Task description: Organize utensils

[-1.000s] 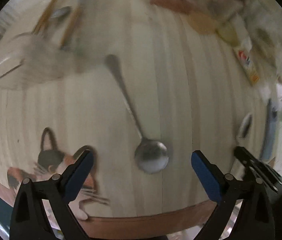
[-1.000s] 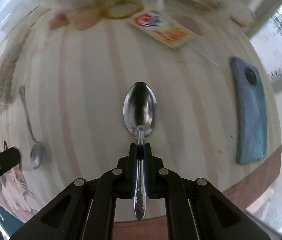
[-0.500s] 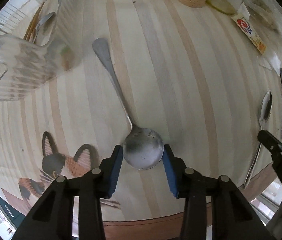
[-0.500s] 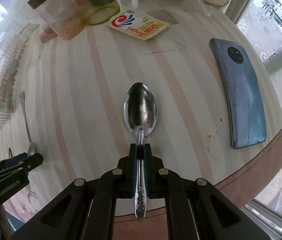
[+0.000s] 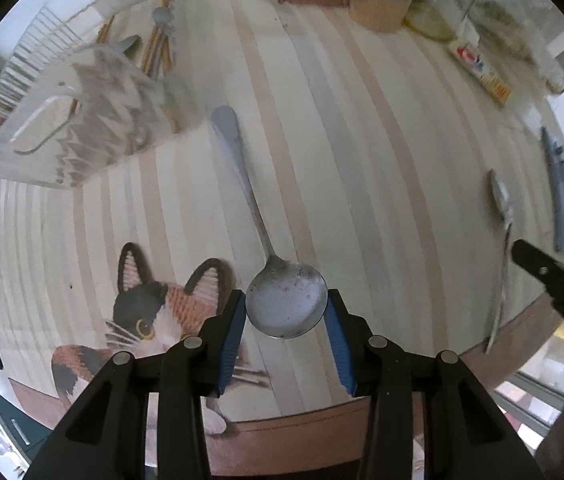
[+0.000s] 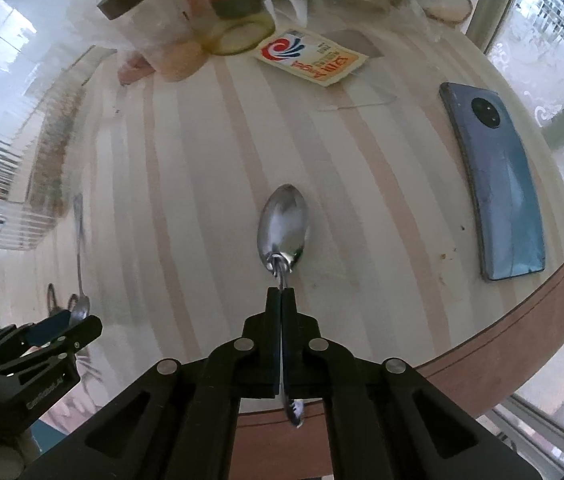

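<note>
Steel ladle (image 5: 286, 304) sits pinched in our left gripper (image 5: 286, 322), handle pointing far toward the bin (image 5: 81, 120); our right gripper (image 6: 282, 304) pinches a spoon (image 6: 284, 230).

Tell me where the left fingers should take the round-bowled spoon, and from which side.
Take the round-bowled spoon across its bowl, coming from the near table edge. It lies flat with its handle pointing away, so the bowl is the closest part. The left gripper already has a blue finger at each side of it.
</note>
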